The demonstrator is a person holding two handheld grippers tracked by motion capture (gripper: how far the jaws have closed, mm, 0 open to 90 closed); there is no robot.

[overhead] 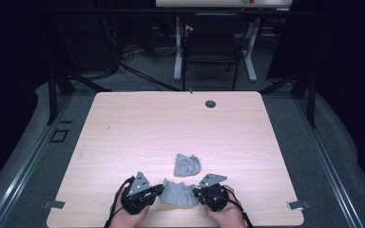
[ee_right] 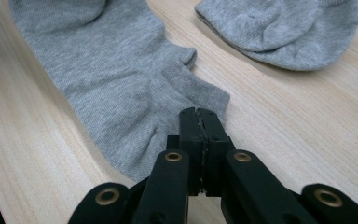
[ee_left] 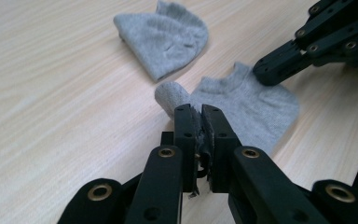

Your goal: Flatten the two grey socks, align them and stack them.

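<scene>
We hold the near sock at the front edge of the worktop, stretched flat between our two claws. The left claw is clamped on one end, where the fabric curls into a small roll, and the right claw is pressed together on the cuff edge. Just beyond lies a second sock (bunched, apart from ours). Nothing stands between them.

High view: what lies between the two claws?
The near grey sock spans the gap between the left claw and the right claw, each shut on one end of it. The high view shows this; a second sock lies beyond.
</scene>
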